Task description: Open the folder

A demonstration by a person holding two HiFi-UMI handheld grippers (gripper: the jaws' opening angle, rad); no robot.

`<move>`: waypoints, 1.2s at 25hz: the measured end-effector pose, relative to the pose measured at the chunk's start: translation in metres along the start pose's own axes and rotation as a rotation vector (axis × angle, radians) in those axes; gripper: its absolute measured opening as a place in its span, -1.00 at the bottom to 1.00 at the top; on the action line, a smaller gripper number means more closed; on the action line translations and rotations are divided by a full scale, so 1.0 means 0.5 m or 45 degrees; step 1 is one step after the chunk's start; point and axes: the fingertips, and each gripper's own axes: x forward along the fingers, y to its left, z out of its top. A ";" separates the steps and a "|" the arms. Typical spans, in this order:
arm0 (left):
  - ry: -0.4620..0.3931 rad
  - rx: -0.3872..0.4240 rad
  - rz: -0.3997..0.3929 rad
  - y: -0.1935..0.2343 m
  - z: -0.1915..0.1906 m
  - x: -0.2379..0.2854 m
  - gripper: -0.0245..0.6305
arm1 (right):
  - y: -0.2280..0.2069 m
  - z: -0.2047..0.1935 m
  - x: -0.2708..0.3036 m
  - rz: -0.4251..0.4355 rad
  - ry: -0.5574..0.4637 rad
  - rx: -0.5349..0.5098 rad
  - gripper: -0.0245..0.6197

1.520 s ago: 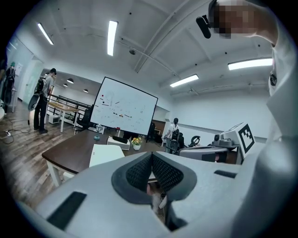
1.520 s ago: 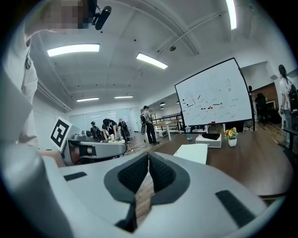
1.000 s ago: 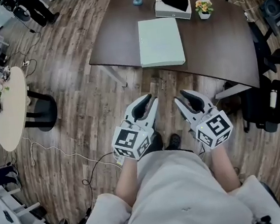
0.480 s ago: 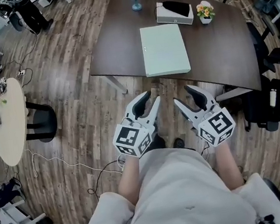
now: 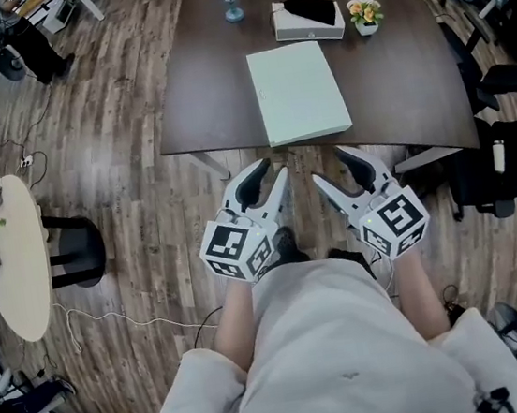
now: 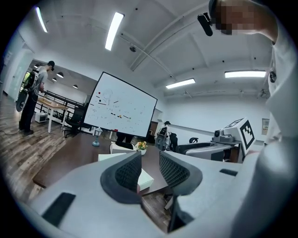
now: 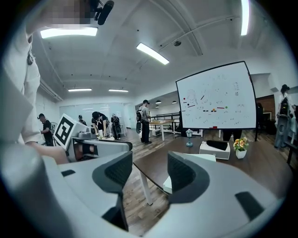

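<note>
A dark wooden table (image 5: pixel 407 77) carries a closed pale green folder (image 5: pixel 298 92) near its front edge, with a white box (image 5: pixel 306 31), a small flower pot (image 5: pixel 365 17) and a small ornament (image 5: pixel 231 1) along its far side.

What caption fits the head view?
Left tool open, right tool opening, both empty, short of the closed green folder.

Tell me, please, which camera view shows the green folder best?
The head view: it shows the whole closed folder from above, flat on the dark table. Both gripper views catch only edge-on slivers of it, partly hidden behind their own jaws.
</note>
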 end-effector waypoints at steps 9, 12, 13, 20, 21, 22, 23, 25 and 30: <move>0.041 -0.041 -0.038 0.048 -0.021 0.006 -0.60 | -0.002 -0.018 0.029 -0.061 0.040 -0.009 -0.19; 0.067 -0.068 -0.049 0.051 -0.037 0.005 -0.60 | -0.001 -0.030 0.030 -0.077 0.070 -0.002 -0.18; 0.075 -0.078 -0.051 0.053 -0.042 0.004 -0.60 | -0.001 -0.034 0.032 -0.080 0.082 0.000 -0.18; 0.104 -0.131 -0.035 0.081 -0.070 0.011 -0.60 | -0.006 -0.060 0.064 -0.064 0.161 -0.040 -0.15; 0.106 -0.137 -0.028 0.086 -0.073 0.013 -0.60 | -0.009 -0.063 0.070 -0.062 0.171 -0.053 -0.15; 0.104 -0.142 -0.017 0.093 -0.075 0.014 -0.60 | -0.012 -0.067 0.077 -0.061 0.180 -0.066 -0.15; 0.102 -0.144 -0.004 0.100 -0.077 0.015 -0.60 | -0.015 -0.070 0.085 -0.060 0.187 -0.080 -0.15; 0.106 -0.148 0.018 0.113 -0.083 0.016 -0.60 | -0.022 -0.080 0.104 -0.049 0.202 -0.101 -0.14; 0.158 -0.165 0.033 0.136 -0.108 0.029 -0.60 | -0.040 -0.101 0.146 -0.020 0.233 -0.109 -0.11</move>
